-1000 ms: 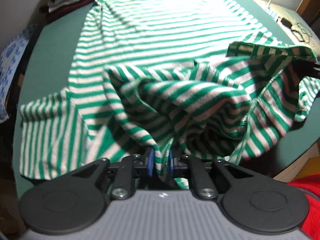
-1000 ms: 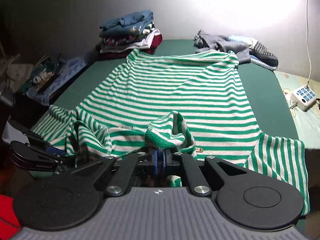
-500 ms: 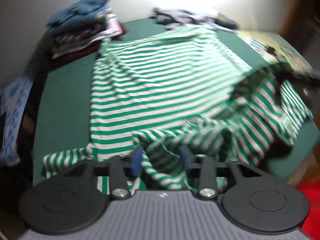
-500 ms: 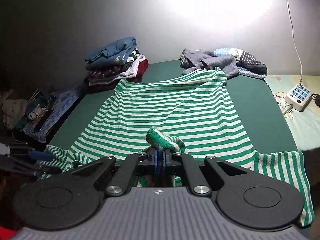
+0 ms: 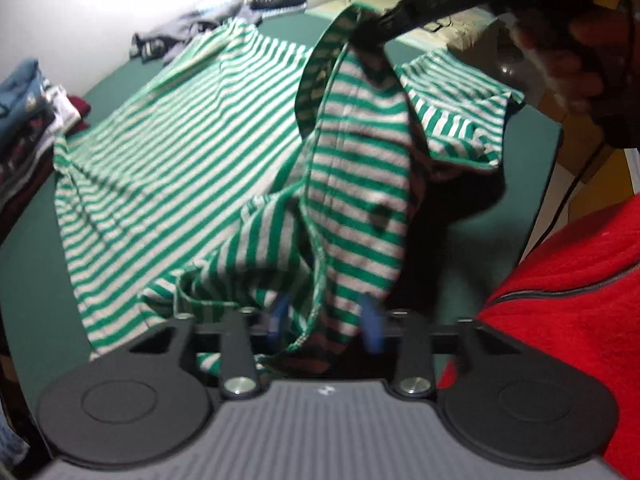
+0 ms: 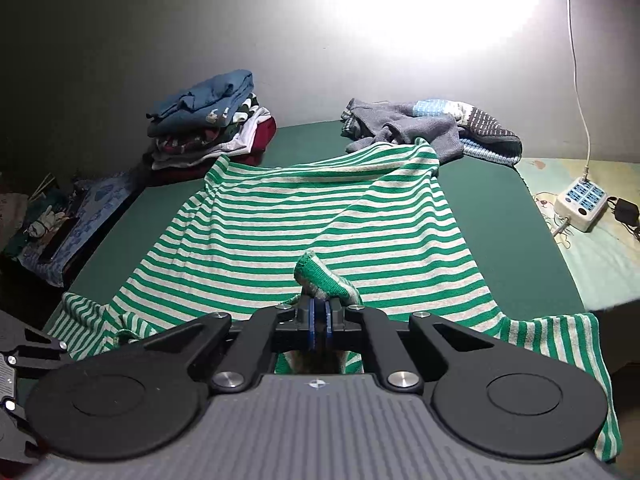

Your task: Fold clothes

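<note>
Left gripper (image 5: 326, 318), nearest in its own view, shows its 2 blue pads apart, with a hanging fold of the striped shirt (image 5: 160, 140) between them. The jaws have just been closing on that fold, though in this blurred frame the pads do not yet press it. Beside it on the right is the person's red sleeve (image 5: 560, 320).

Right gripper (image 6: 319, 322) has its pads together, clamped on a green ribbed edge of the shirt, probably the neckline, which pokes up just past the pads. In the left view it holds that edge lifted above the table.

Most of the shirt lies spread flat on the green table (image 6: 500, 208), hem at the far end and 1 sleeve out on each side near the grippers.

To do this step well, the left pads should bite the shoulder seam, not a loose inner layer. Both grips should then sit level and pull the cloth taut before carrying it over.

Farther back are a stack of folded clothes (image 6: 208, 128) and a grey knit pile (image 6: 420, 124) touching the hem, so the fold should land short of both.
</note>
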`<state>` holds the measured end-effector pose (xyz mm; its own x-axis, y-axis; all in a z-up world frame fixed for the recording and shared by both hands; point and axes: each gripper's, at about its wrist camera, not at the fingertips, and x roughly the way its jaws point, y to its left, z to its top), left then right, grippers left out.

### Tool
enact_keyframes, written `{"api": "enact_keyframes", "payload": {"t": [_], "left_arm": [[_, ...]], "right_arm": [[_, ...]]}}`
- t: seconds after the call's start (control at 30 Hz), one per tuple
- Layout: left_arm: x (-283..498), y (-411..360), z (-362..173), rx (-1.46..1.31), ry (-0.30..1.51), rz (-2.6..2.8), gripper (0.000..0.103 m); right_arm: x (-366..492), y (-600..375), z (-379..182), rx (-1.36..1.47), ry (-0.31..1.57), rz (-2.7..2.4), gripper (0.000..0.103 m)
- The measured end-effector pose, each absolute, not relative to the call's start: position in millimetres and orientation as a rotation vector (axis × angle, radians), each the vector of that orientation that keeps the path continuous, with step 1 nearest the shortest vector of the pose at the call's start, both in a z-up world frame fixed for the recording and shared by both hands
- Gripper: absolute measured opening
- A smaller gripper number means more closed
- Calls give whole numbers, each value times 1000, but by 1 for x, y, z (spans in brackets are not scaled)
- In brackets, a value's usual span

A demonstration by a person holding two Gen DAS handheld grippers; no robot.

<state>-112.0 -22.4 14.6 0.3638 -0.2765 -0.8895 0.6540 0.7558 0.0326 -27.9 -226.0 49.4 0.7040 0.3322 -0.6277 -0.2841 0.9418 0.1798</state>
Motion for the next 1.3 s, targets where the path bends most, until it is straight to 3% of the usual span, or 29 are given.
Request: {"api": "enact_keyframes", "payload": {"t": [0.1,0.5,0.7,0.97,1.1,1.13,1.2,1.3], "left_arm": [[-103,-17,14,393,1025,-584,4],[-20,10,98,236,760,-400,4],[35,14,99,203,731,-355,4],[110,26,62,94,837,-314,4],[138,34,30,42,900,-293,17],[143,37,23,32,905,-277,24],[149,47,13,7,916,-252,27],[155,64,4,-40,931,-231,31]], "right_arm": [[-24,-222,46,23,730,312,5],[11,-228,72,54,663,275,5],[49,-225,78,59,609,267,5],[110,-224,50,135,685,226,5],[134,-225,21,193,762,214,6],[137,-226,16,198,771,193,8],[139,-228,11,187,767,152,21],[129,-226,17,136,728,171,24]]}}
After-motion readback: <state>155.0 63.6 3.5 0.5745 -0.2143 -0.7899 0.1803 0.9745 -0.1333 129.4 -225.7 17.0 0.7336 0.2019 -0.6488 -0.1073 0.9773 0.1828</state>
